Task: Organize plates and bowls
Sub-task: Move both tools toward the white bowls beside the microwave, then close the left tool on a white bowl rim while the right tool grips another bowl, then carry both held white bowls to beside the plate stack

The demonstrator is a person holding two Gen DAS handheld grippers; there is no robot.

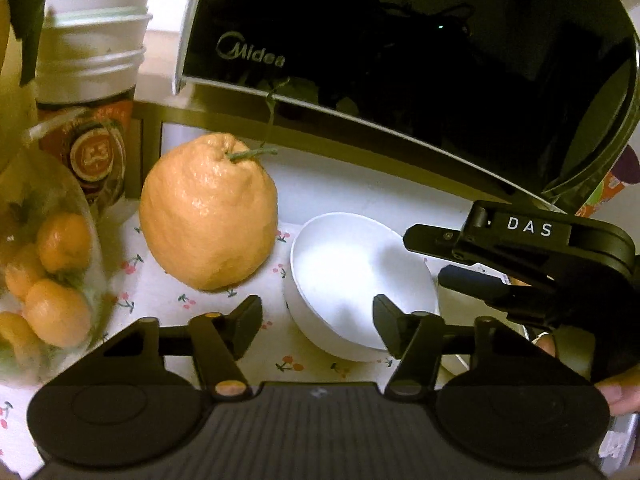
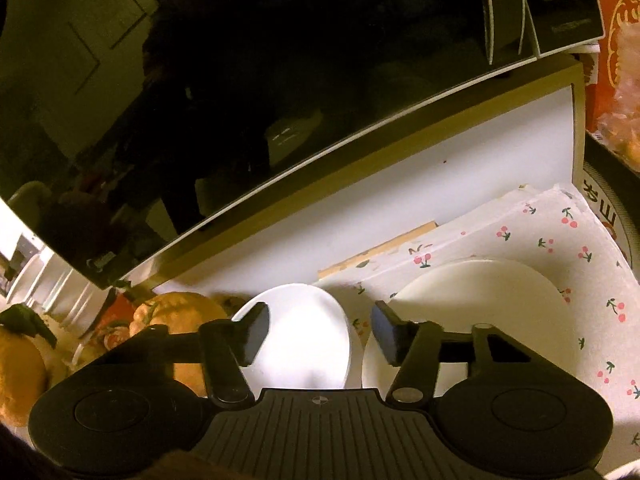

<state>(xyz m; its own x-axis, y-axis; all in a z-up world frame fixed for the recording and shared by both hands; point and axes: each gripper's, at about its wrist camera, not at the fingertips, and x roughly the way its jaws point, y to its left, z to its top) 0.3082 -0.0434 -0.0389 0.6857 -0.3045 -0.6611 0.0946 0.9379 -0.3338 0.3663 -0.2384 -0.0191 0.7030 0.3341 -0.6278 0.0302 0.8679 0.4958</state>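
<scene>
In the left wrist view, the left gripper (image 1: 318, 326) sits at the bottom centre of the frame with its jaws partly apart. The near rim of a white bowl (image 1: 360, 276) lies between the fingers; whether the pads press on it cannot be told, since the right finger overlaps the rim and the left finger stands clear of it. The bowl rests on a cherry-print cloth (image 1: 160, 300) covering the table, just right of centre. At the right edge, the right gripper (image 1: 424, 256) reaches in from the side, its two dark fingers lying over the bowl's far right rim, with a person's fingertips (image 1: 616, 396) showing below it. Just left of the bowl stands a large orange citrus fruit (image 1: 208, 212) with a green stem. At the far left a clear container of small oranges (image 1: 52, 280) is blurred. Behind it rises a stack of paper cups (image 1: 96, 40), and a black microwave (image 1: 400, 40) fills the upper right.

In the right wrist view, the right gripper (image 2: 320, 334) is likewise half open at the bottom centre. The same white bowl (image 2: 304, 332) lies between its fingers, its left finger over the bowl's inside and its right finger just outside the bowl's right wall; contact cannot be judged. Just to the right, touching or nearly touching the bowl, a white plate (image 2: 480, 296) lies on the cloth. The citrus fruit shows at lower left, and the microwave door spans the upper frame.
</scene>
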